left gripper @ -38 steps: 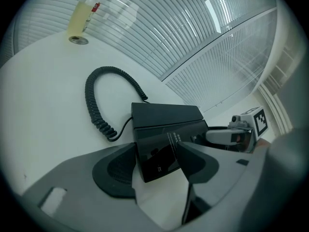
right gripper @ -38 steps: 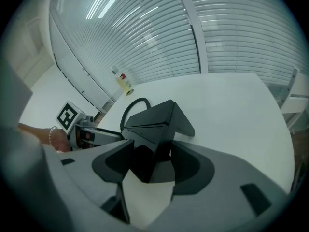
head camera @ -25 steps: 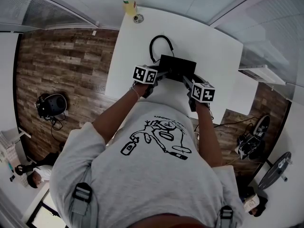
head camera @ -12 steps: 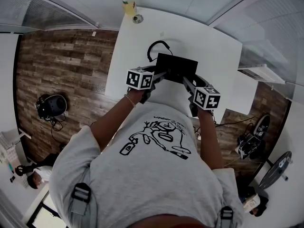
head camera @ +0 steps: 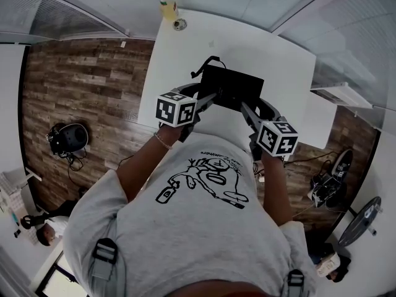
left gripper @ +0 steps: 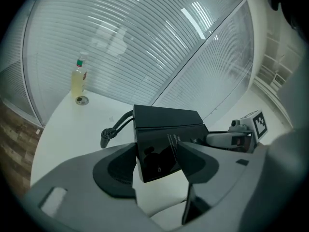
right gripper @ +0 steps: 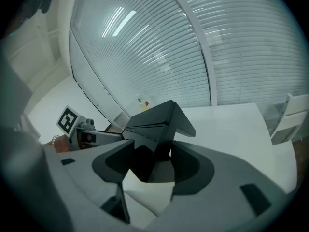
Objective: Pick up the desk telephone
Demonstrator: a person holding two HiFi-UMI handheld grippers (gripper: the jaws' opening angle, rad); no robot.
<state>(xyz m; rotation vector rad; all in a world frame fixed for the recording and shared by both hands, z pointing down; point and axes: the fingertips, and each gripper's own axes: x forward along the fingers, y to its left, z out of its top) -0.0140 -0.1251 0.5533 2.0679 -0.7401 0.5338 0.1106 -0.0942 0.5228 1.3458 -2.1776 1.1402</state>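
The black desk telephone [head camera: 230, 86] hangs above the white table [head camera: 179, 60], held from both ends. My left gripper [head camera: 207, 99] is shut on its left end, and my right gripper [head camera: 245, 108] is shut on its right end. In the left gripper view the telephone [left gripper: 166, 141] shows its glossy black underside between the jaws, with the coiled cord [left gripper: 113, 129] dangling at its left. From the right gripper view the telephone [right gripper: 154, 129] is wedged edge-on between the jaws. The cord [head camera: 207, 62] trails off the phone's far left corner.
A bottle of yellow liquid [head camera: 167, 6] and a small round metal object [head camera: 180, 24] stand at the table's far left corner. Frosted glass walls with blinds run behind the table. A white side cabinet [head camera: 318, 125] sits at the right. Bags and cables lie on the wooden floor [head camera: 80, 85].
Both grippers have risen toward the camera with the telephone between them. The phone has lifted off the table and the cord loop has pulled up and tightened.
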